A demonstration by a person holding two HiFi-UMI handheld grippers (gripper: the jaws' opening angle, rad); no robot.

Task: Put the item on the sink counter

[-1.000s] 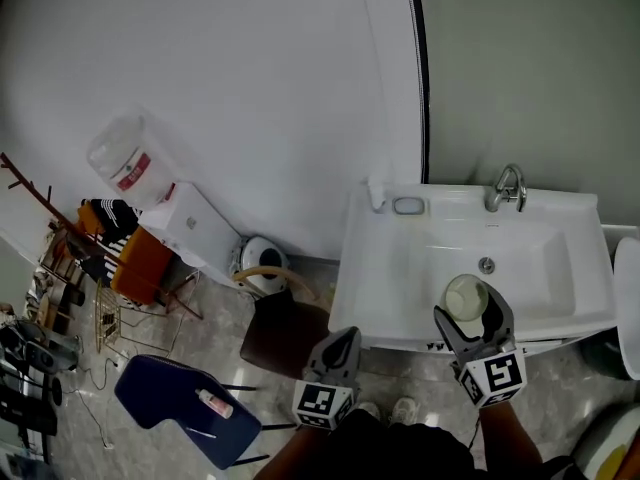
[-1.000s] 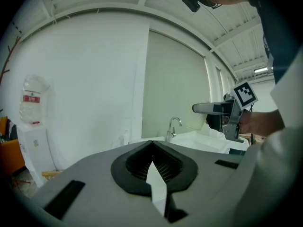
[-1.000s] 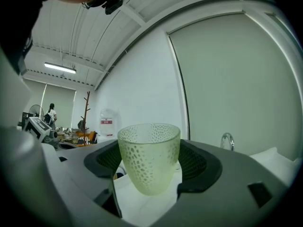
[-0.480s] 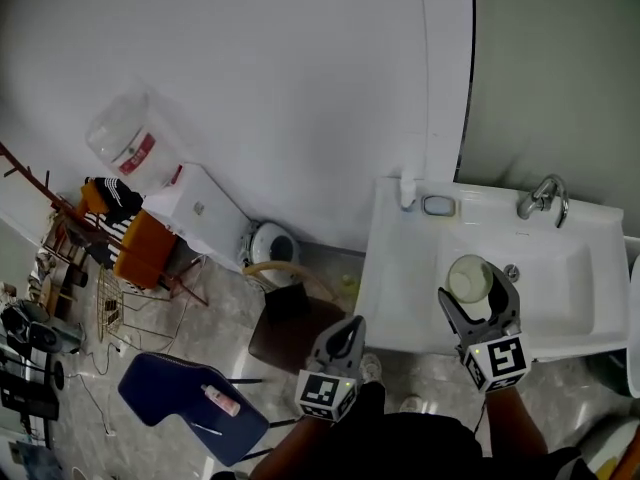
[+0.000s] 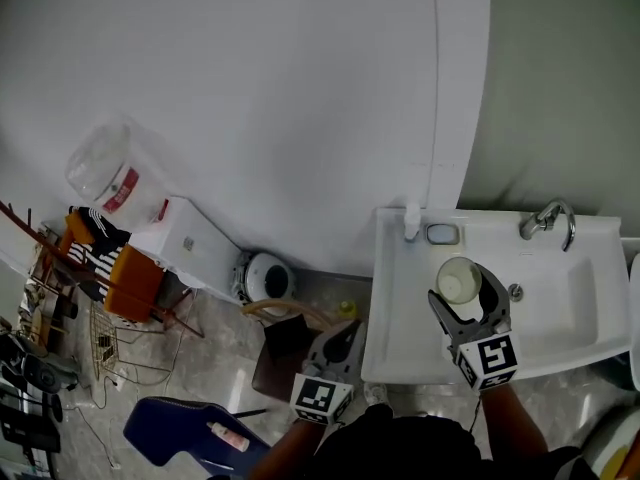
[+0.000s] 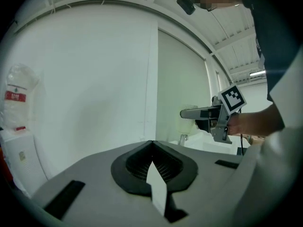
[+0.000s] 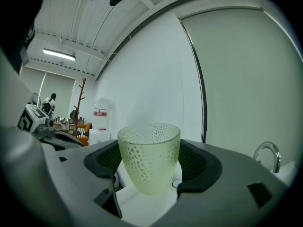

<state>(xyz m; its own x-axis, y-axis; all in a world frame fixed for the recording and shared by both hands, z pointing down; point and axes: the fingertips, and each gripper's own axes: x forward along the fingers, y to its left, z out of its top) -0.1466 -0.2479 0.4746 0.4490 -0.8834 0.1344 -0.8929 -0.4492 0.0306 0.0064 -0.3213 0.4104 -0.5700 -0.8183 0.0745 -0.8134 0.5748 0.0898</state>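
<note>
A pale green cup with a dimpled surface sits upright between the jaws of my right gripper, which is shut on it. It hangs over the left part of the white sink, left of the drain and in front of the soap dish. In the right gripper view the cup fills the gap between the dark pads. My left gripper is shut and holds nothing, low and left of the sink's front corner. In the left gripper view its jaws meet, and the right gripper shows beyond.
A chrome faucet stands at the sink's back right. On the floor to the left are a brown stool, a round white bin, a water dispenser with its bottle, a blue chair and a clothes rack.
The right gripper has carried the cup from near the sink's front, by the drain, leftward and farther back over the basin. The head view has shifted right; the left gripper stays shut.
</note>
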